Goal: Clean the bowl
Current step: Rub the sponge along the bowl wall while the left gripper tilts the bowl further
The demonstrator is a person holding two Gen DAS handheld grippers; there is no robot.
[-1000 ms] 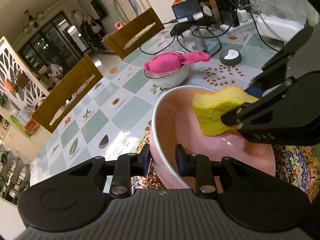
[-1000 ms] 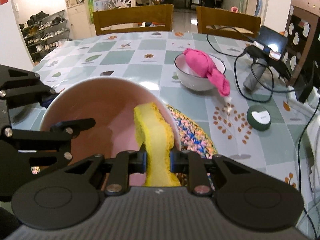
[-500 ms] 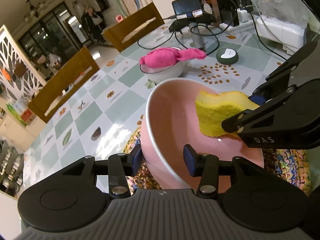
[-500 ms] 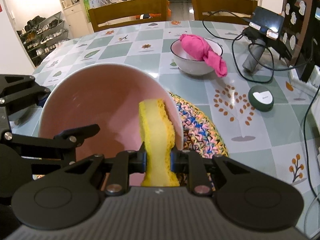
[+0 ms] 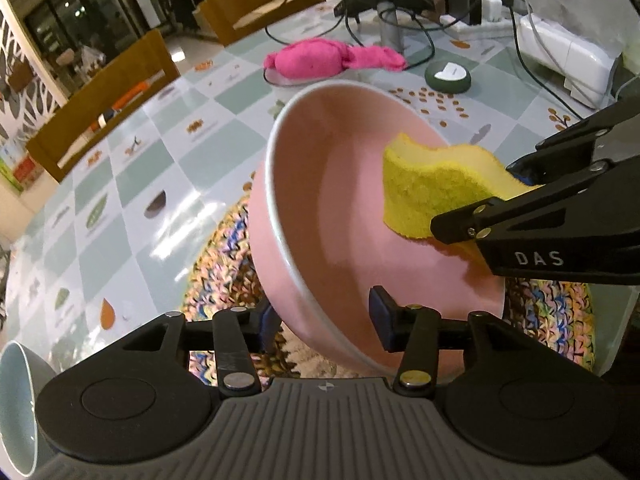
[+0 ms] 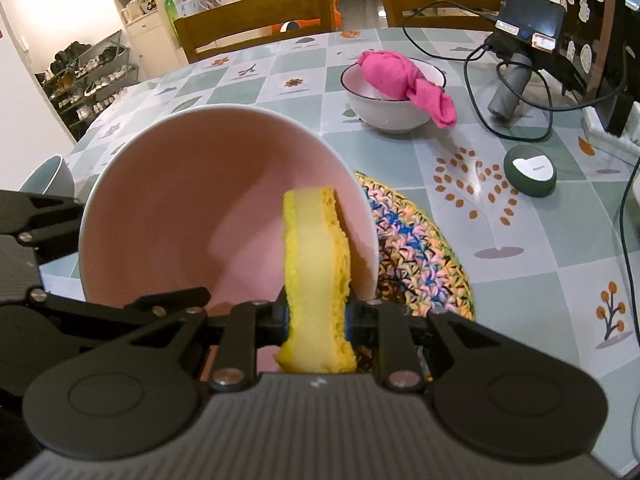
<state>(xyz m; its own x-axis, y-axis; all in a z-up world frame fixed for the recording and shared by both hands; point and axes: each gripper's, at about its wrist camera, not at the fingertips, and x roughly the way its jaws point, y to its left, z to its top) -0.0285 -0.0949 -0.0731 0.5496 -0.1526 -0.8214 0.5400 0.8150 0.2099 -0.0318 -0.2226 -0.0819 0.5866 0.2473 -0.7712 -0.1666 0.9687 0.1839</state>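
The pink bowl (image 5: 340,184) stands steeply tilted over the woven mat (image 5: 224,260), its opening turned toward my right gripper (image 5: 476,196). My left gripper (image 5: 322,316) is shut on its near rim, one pad outside the wall and one inside. The right gripper (image 6: 316,316) pinches a yellow sponge (image 6: 316,248); its jaws are opening slightly while the pads still press the sponge. The sponge (image 5: 432,188) lies against the bowl's (image 6: 200,200) inner wall beside the right rim. One of the left gripper's fingers (image 6: 168,298) shows at the lower left of the right wrist view.
Behind stands a white bowl (image 6: 384,116) holding a pink cloth (image 6: 396,76). To the right lie a green round device (image 6: 530,170) and cables. A grey-blue cup (image 5: 16,400) stands at the near left. Wooden chairs line the table's far edge.
The bowl has tipped up further, its opening turned more toward the right gripper. The left jaws stand wider apart on the rim. The sponge stays pinched, still against the inner wall.
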